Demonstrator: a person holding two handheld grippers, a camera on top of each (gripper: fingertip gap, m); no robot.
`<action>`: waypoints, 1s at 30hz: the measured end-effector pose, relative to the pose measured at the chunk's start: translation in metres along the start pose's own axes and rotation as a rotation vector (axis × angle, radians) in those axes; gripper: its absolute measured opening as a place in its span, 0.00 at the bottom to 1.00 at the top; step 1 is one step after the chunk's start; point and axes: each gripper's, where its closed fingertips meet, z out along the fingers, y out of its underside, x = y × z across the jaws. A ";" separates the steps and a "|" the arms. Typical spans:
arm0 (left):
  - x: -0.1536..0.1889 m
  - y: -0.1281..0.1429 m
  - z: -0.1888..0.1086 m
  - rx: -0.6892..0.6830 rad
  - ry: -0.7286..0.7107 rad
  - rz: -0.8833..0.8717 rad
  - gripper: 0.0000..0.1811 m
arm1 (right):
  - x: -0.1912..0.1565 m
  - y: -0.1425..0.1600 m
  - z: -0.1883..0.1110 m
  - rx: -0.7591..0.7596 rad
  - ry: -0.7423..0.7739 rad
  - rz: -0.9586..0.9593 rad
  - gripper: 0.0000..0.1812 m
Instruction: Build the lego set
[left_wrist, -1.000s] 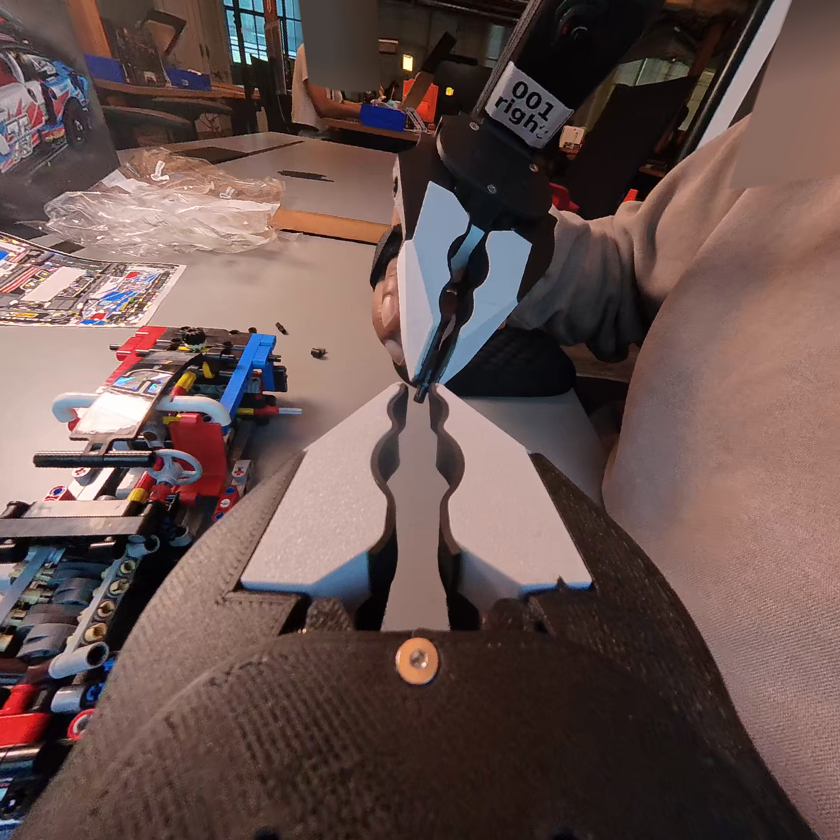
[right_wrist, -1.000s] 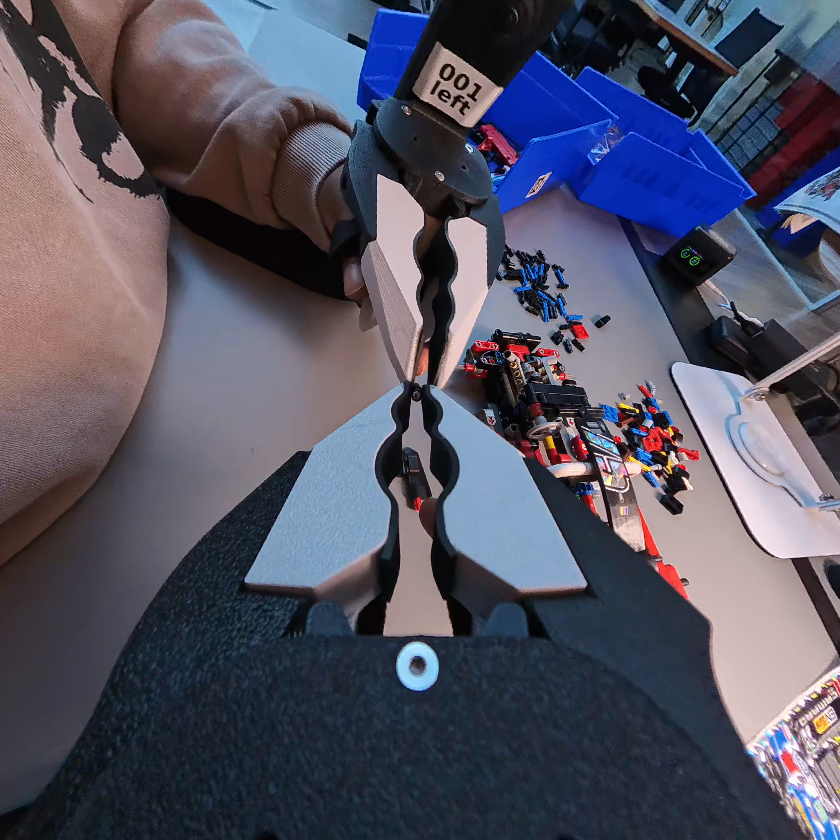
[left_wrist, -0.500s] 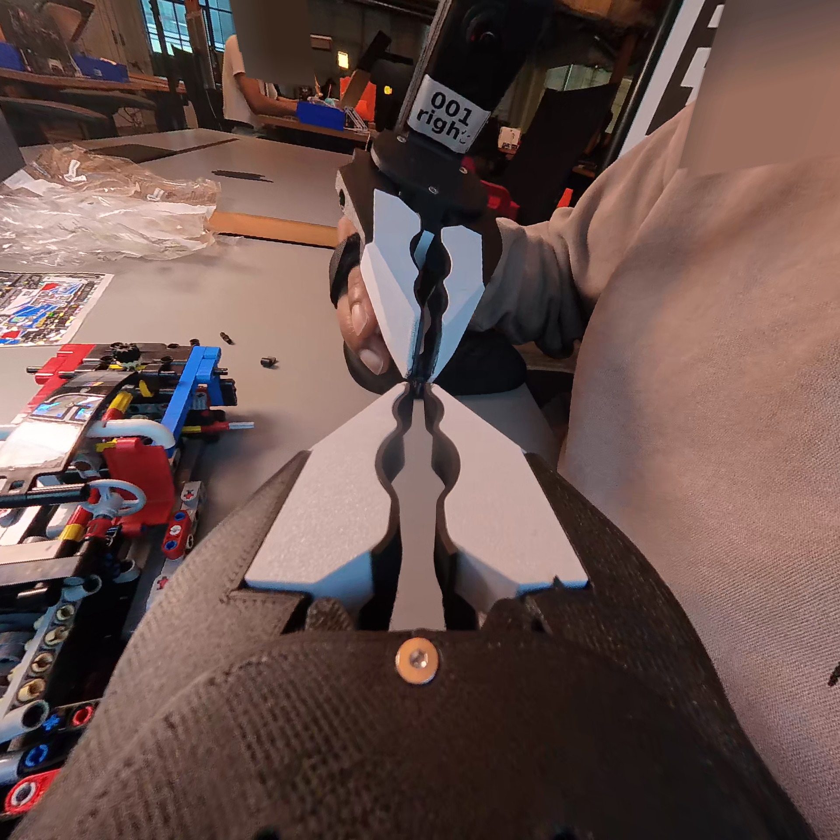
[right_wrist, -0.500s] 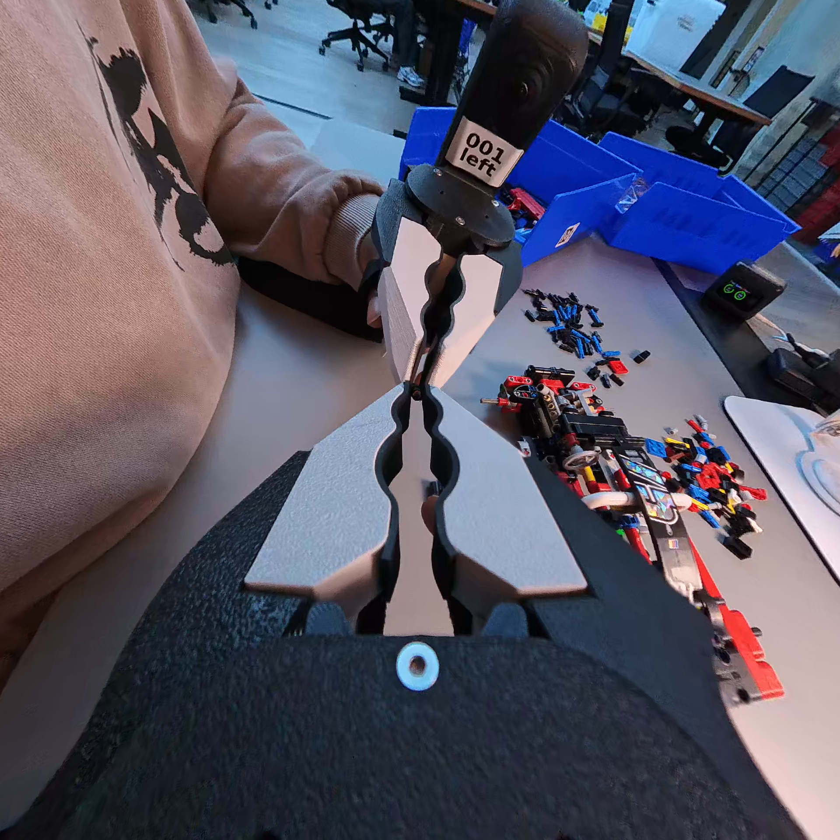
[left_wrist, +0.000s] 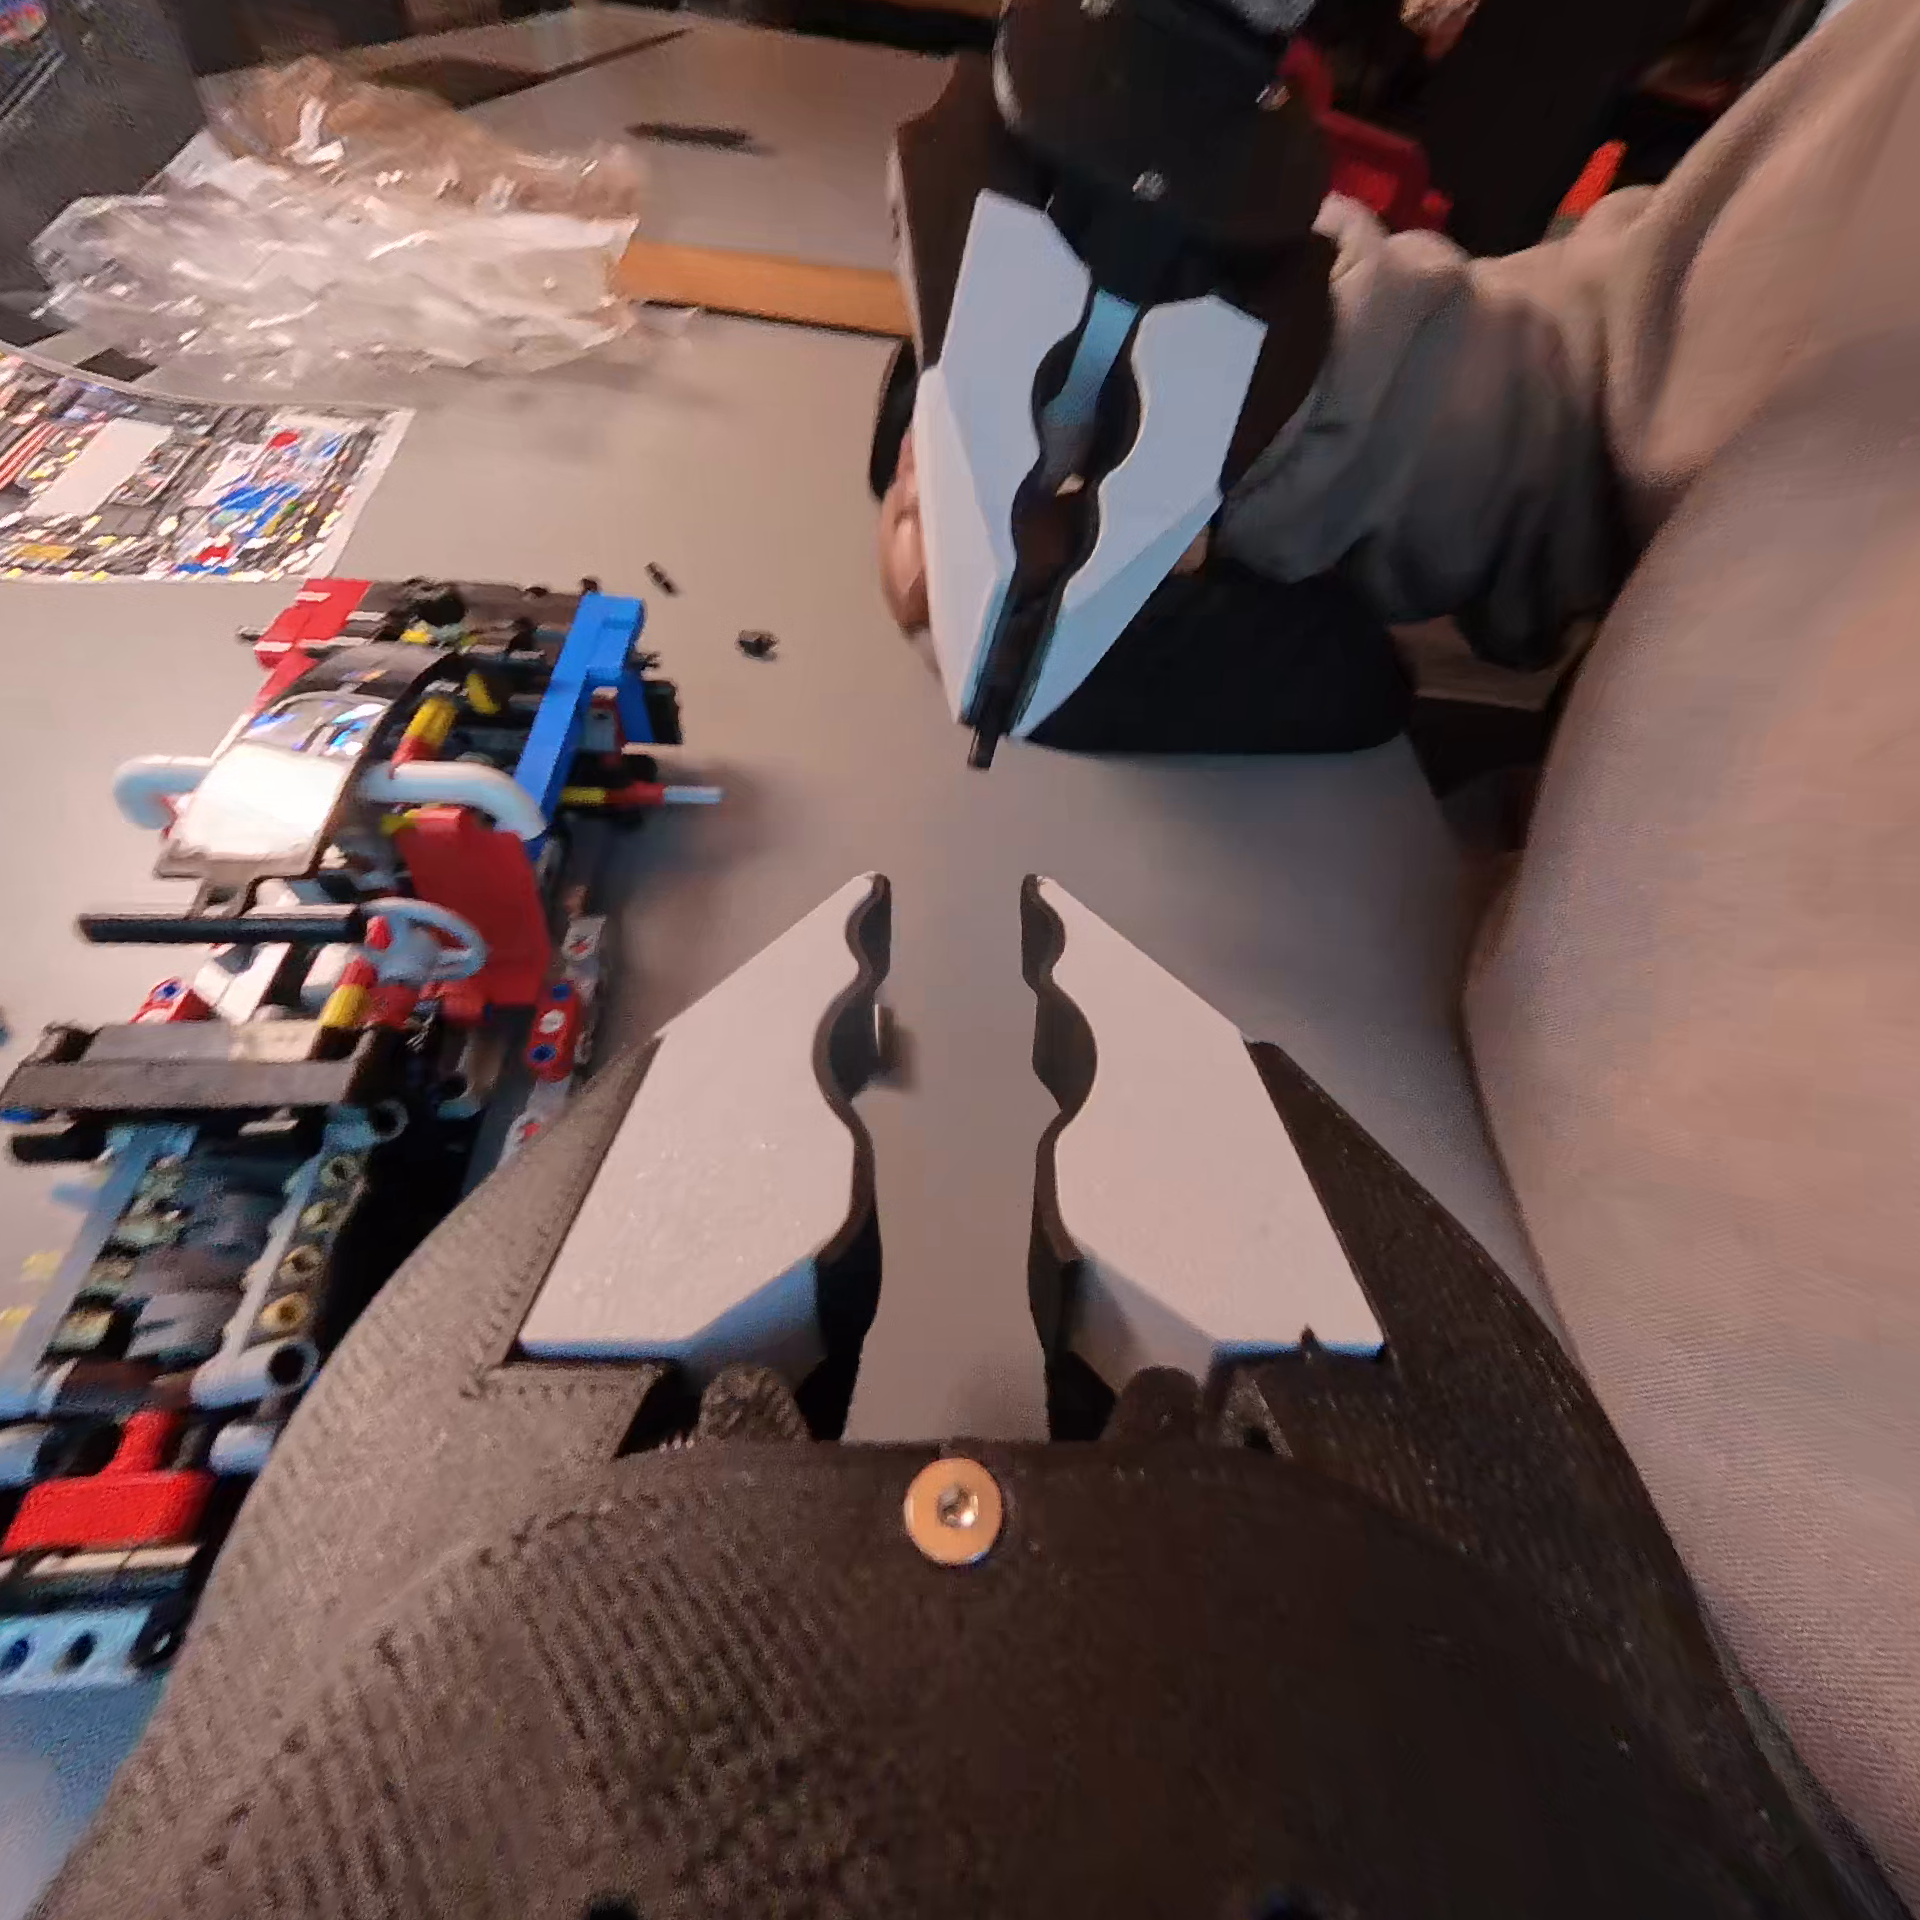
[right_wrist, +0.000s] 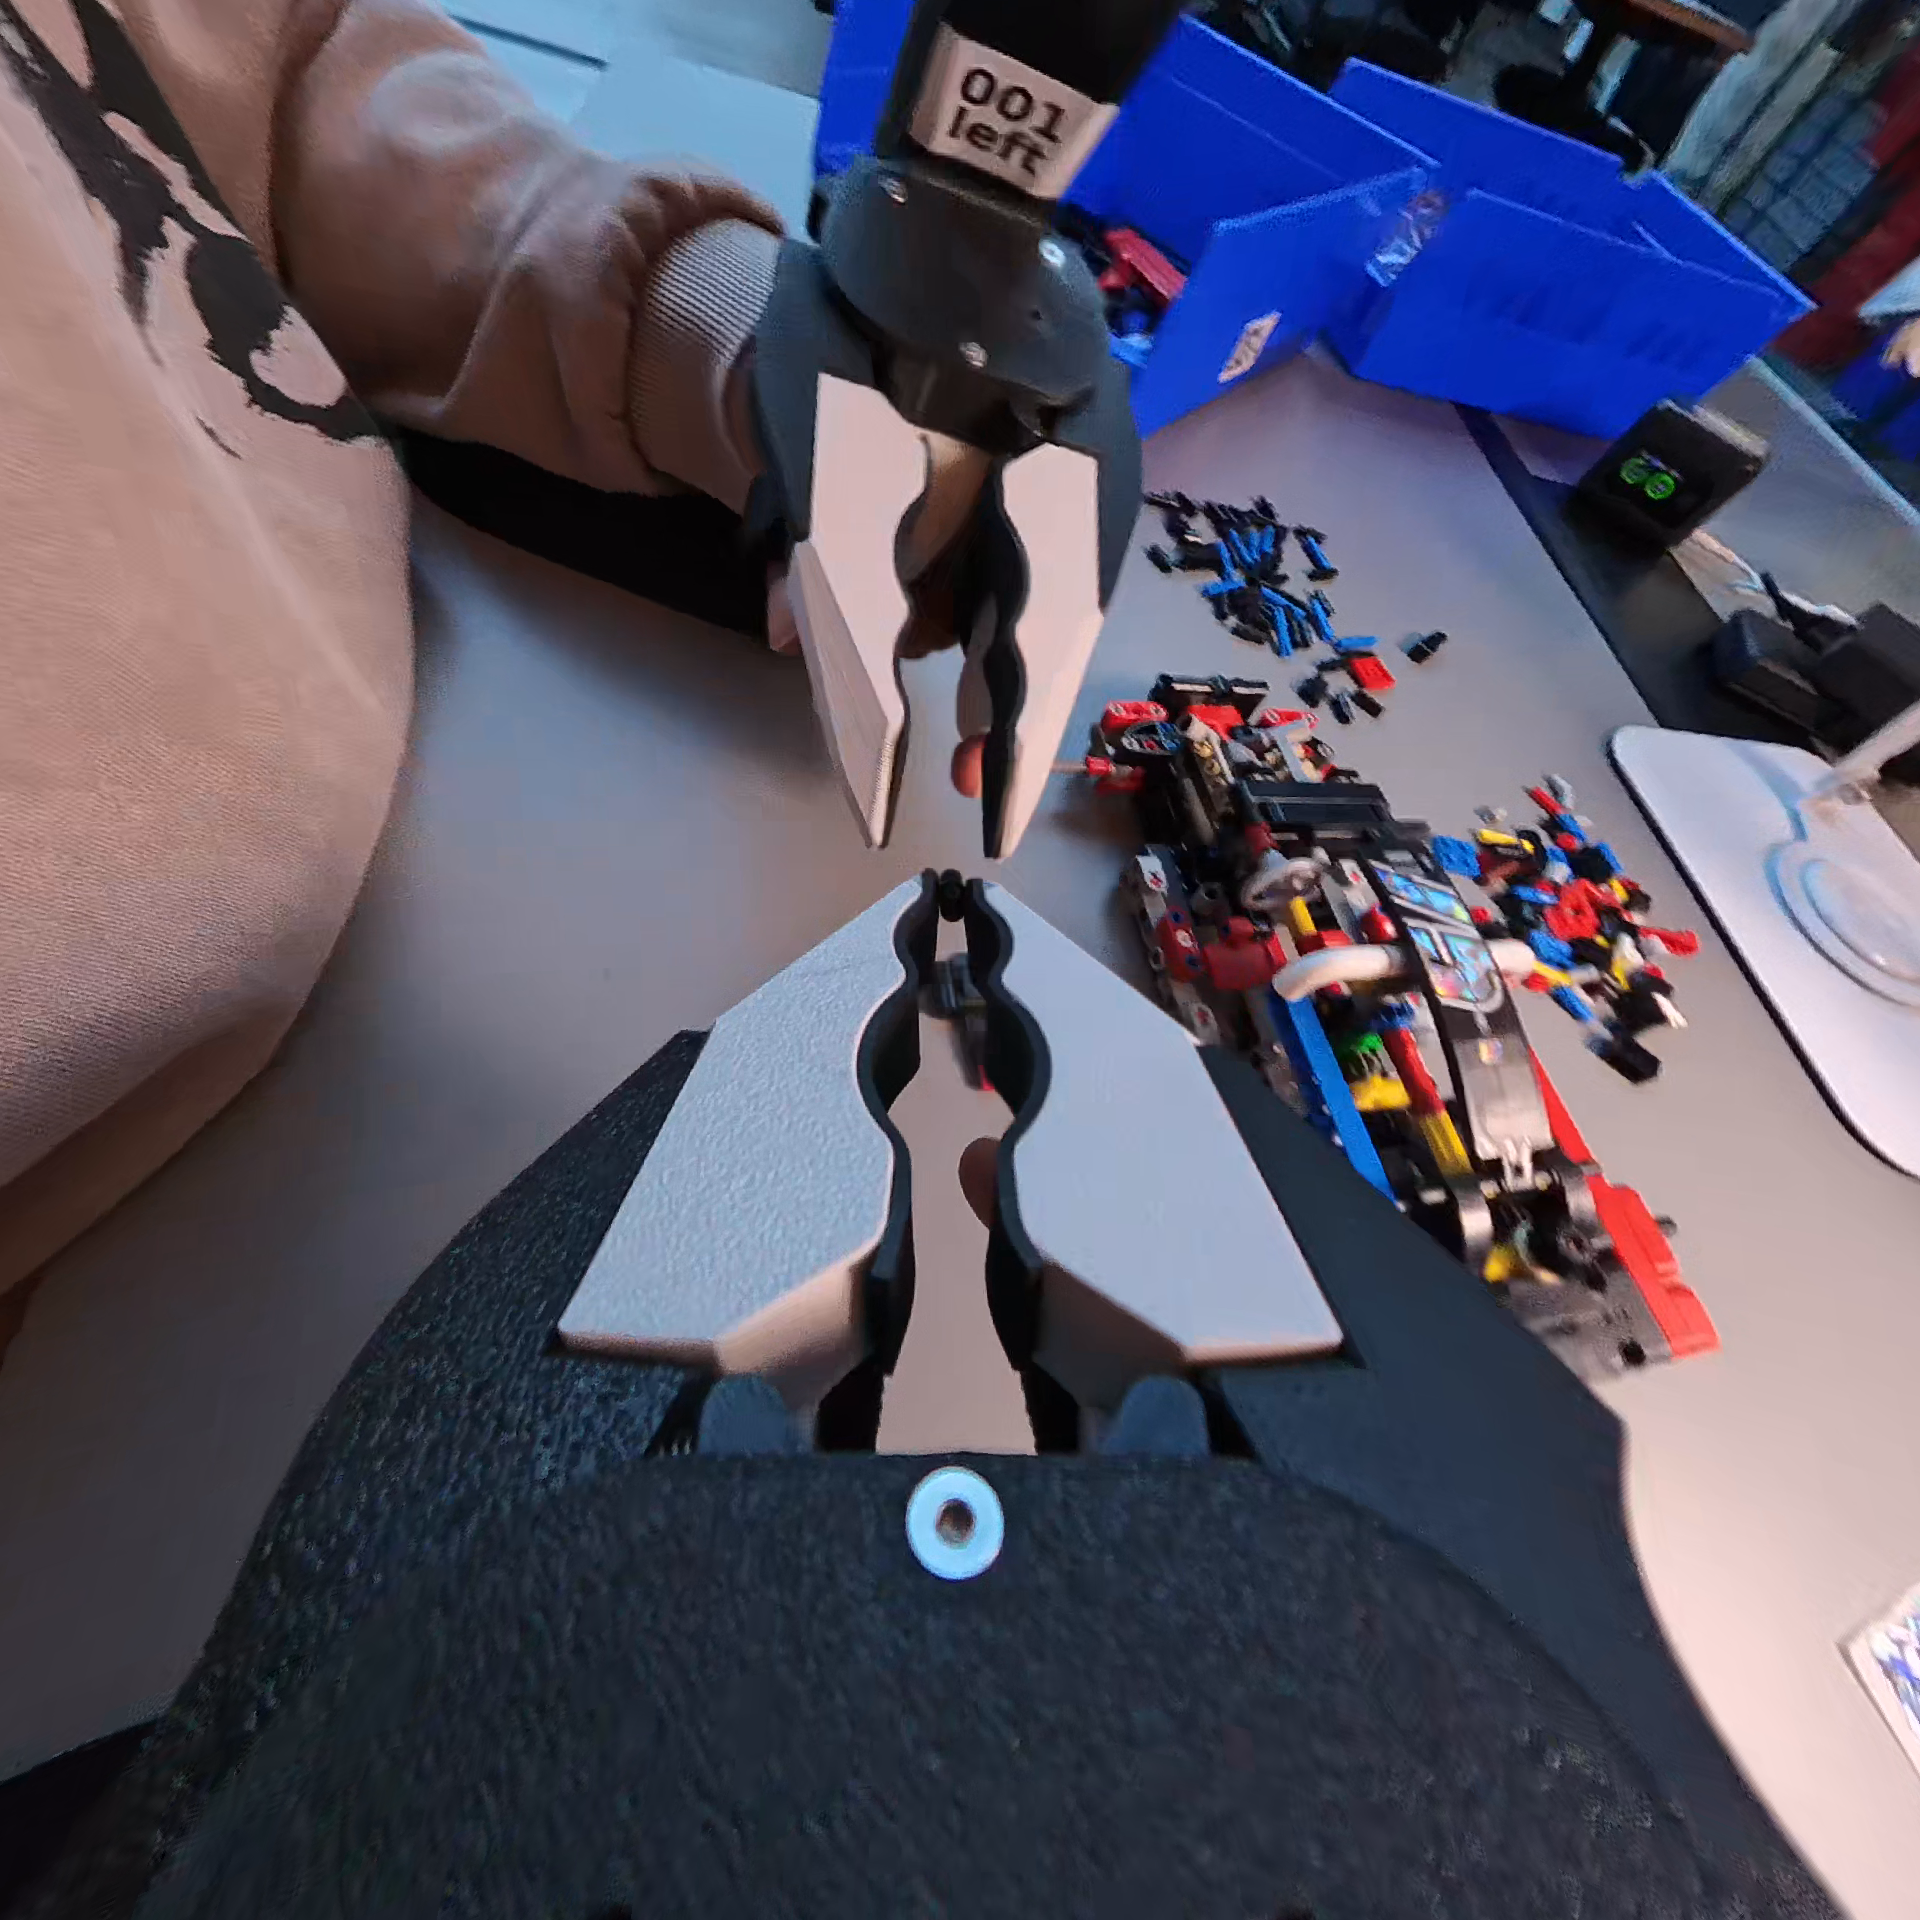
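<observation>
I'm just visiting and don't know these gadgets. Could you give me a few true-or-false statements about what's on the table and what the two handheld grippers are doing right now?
1. The left gripper has its fingers spread apart with nothing between them. True.
2. The right gripper is empty. False: its fingers pinch a small black lego piece at their tips.
3. The half-built lego car is lifted off the table. False: it lies on the grey table, and neither gripper touches it.
4. Blue bins stand at the far side of the table. True.
5. Loose lego pieces lie on the table beyond the car. True.
</observation>
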 end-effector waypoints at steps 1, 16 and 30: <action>-0.009 0.006 0.000 -0.040 -0.051 0.005 0.14 | 0.007 0.006 -0.004 -0.012 0.035 0.022 0.02; -0.028 0.059 0.022 -0.425 -0.188 0.201 0.07 | 0.004 0.066 0.021 -0.270 0.066 0.091 0.02; -0.027 0.037 0.013 -0.275 -0.197 0.204 0.07 | 0.013 0.039 0.018 -0.097 0.086 0.138 0.02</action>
